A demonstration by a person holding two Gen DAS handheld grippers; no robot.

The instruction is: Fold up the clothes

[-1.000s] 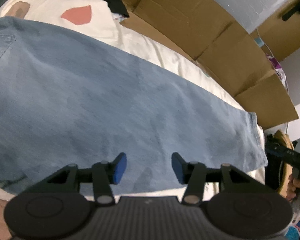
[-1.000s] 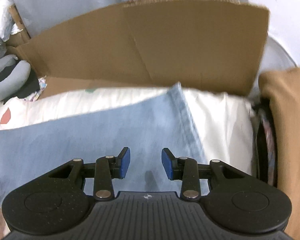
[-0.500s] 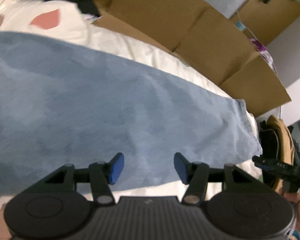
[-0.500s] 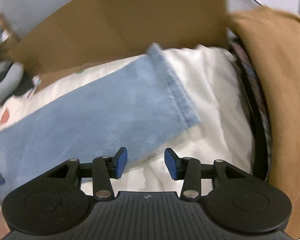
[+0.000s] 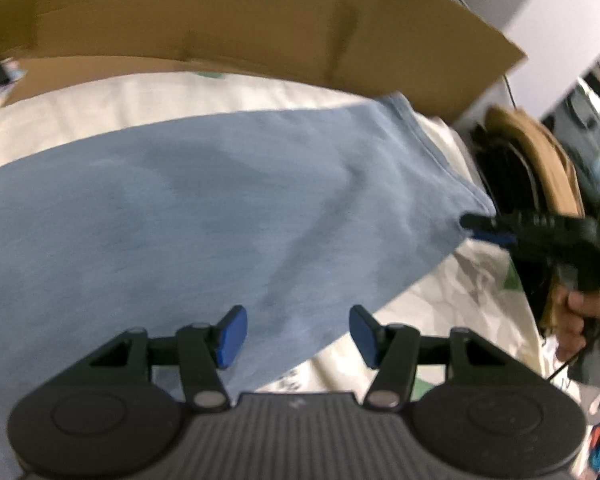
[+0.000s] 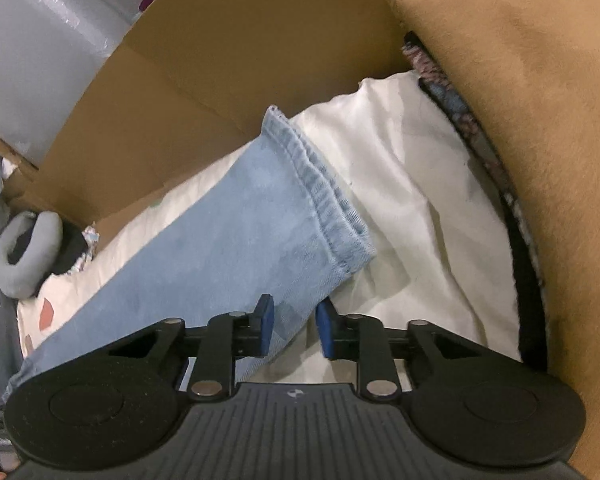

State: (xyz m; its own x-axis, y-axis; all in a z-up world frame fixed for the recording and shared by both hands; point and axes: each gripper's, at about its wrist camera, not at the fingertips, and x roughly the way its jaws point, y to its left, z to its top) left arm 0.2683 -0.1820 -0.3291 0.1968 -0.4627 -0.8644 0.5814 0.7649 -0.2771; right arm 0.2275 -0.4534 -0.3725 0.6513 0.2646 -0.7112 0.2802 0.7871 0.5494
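On the cream sheet [image 6: 400, 184], soft, flat denim jeans [image 6: 236, 248]; left gripper [image 5: 294, 334] fingers wide, right gripper [image 6: 294, 326] fingers narrowly parted.

Soft indoor light was even. My left view smeared with motion blur across the jeans [image 5: 204, 216]; my right stayed sharper. Fisheye bent edges, corners went black.

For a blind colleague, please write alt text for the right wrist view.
The right gripper, jaws open, sits at the near edge of the light blue jeans leg close to its hem, on a cream bedsheet. Brown cardboard stands behind; a tan garment fills the right side.
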